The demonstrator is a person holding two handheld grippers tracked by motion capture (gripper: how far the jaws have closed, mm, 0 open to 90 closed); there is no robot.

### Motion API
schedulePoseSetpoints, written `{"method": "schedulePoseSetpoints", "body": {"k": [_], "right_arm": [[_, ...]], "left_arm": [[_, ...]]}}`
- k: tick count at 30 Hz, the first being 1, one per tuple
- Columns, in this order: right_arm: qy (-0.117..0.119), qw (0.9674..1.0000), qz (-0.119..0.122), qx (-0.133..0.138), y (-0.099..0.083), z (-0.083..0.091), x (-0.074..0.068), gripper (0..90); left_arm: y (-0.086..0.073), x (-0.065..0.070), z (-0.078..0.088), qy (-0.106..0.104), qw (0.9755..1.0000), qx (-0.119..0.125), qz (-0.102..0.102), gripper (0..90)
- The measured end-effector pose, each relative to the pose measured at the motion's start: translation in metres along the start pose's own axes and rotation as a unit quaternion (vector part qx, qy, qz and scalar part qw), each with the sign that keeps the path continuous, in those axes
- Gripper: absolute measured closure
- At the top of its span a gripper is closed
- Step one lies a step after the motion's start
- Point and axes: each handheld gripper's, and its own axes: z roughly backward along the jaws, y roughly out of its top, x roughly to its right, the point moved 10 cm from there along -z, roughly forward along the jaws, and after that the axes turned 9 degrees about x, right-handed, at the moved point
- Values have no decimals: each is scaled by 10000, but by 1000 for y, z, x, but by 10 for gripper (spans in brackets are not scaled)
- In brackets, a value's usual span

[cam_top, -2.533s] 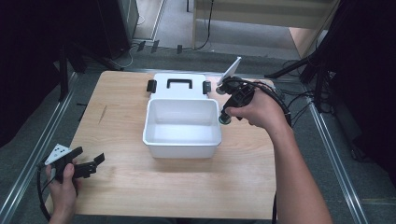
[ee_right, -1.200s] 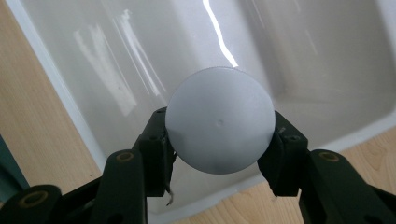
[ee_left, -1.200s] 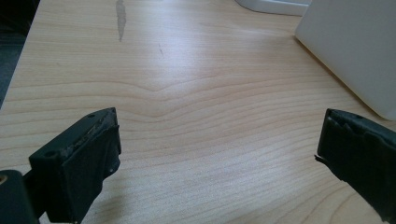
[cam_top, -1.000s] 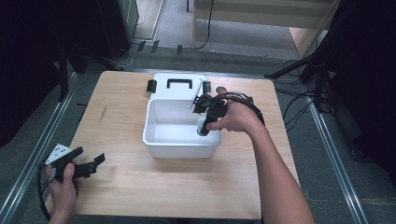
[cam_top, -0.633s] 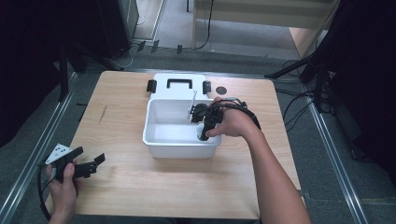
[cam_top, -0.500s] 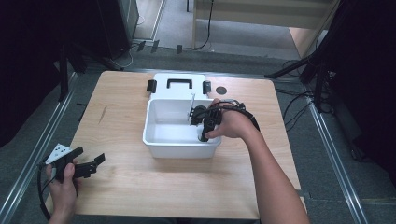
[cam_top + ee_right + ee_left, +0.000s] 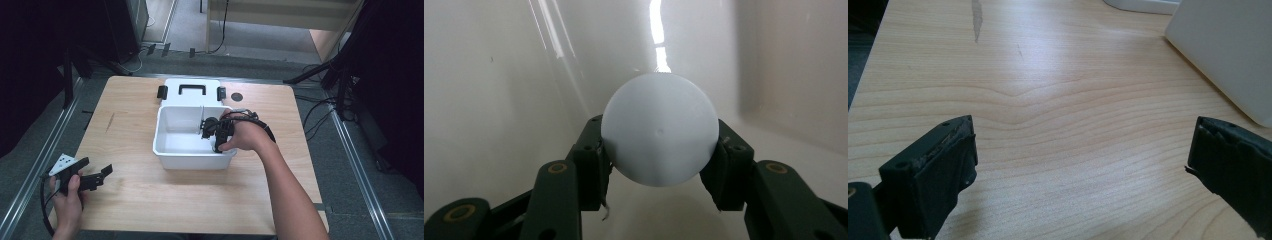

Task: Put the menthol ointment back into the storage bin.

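My right gripper [image 7: 207, 127] reaches down inside the white plastic bin [image 7: 192, 161] in the middle of the table, in its right half. The right gripper view has a smooth white ball [image 7: 659, 132] clamped between the two black jaws of the right gripper [image 7: 659, 147], close to the bin's glossy inner wall [image 7: 499, 75]. My left gripper [image 7: 95, 166] rests in a hand near the table's front left corner, apart from the bin. Its jaws stand wide apart over bare wood, as the left gripper [image 7: 1083, 150] view confirms.
The bin's white lid [image 7: 192, 90], with a black handle and two black latches, lies flat just behind the bin. A small dark round spot [image 7: 237, 96] sits on the table right of the lid. A thin divider [image 7: 202, 117] stands in the bin. The bin's outer wall [image 7: 1228, 50] is near the left gripper.
The right hand has come from above the bin's right rear corner down and left into the bin. The left hand and gripper have stayed put.
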Motion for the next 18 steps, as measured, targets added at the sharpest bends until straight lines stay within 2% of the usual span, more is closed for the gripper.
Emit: {"method": "schedulePoseSetpoints", "body": {"k": [2,8,15,18], "right_arm": [[-71,9999,119,-47,0,-1,0,514],[-206,9995,196,-140,-1,-2,-1,497],[-230,9995,185,-74,-1,-1,-1,512],[-141,9998,129,-42,-1,-1,-2,494]], "left_arm": [[0,0,0,-11,10000,-21,1,1],[-1,1,-1,-36,10000,-55,16,0],[-1,1,-1,-41,10000,-34,21,0],[-1,1,-1,-45,10000,-42,23,0]]}}
